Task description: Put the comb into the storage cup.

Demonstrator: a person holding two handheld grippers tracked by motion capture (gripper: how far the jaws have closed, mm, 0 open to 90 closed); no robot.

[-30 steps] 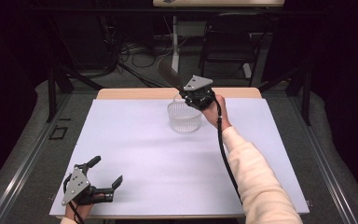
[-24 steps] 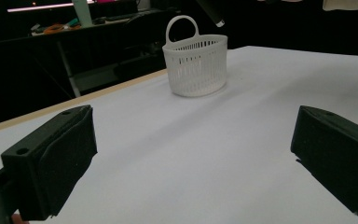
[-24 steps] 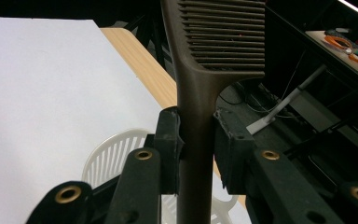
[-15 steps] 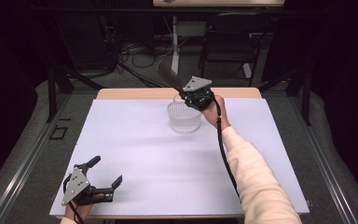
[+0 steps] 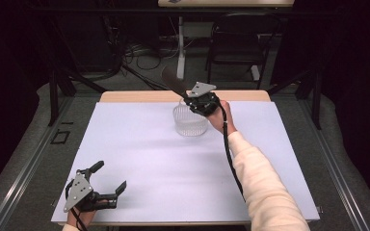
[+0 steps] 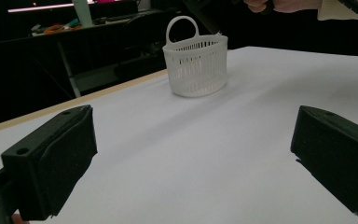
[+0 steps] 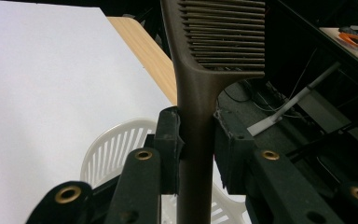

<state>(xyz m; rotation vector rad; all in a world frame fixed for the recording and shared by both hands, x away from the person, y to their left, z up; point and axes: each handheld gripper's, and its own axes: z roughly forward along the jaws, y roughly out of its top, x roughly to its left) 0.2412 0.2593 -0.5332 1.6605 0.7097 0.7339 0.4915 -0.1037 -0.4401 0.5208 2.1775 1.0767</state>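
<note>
At the near left corner of the white table cover [image 5: 139, 163], the left gripper [image 5: 110, 186] rests low on the surface, its grey three-cornered plate up and its jaws pointing toward the table's middle. The hand holding it [image 5: 79, 216] comes in at the bottom edge, only partly in frame. The jaws stand spread wide — in the left gripper view the two black pads [image 6: 51, 163] sit at opposite sides with bare white cover between them, nothing held.

Farther along, near the far middle of the table, stands a small white plastic basket [image 5: 191, 120], oval, slotted at the sides, with an arched handle [image 6: 182, 28] at its back rim. It is upright and well apart from the left gripper.

Just above the basket's far right rim hangs the right gripper [image 5: 190, 98], held by the right hand [image 5: 218, 113], whose cream-sleeved forearm [image 5: 265, 183] stretches diagonally from the bottom right, wrist bent so the tool points up and to the left. Its jaws are pressed onto the handle of a dark brown comb [image 5: 173, 83] — the right gripper view shows the comb's stem [image 7: 195, 140] pinched between the two pads, the toothed head [image 7: 223, 35] rising beyond them. The comb slants up and away to the left, clear of the basket's mouth, which lies below the jaws. A black cable [image 5: 231, 159] trails along the forearm.
</note>
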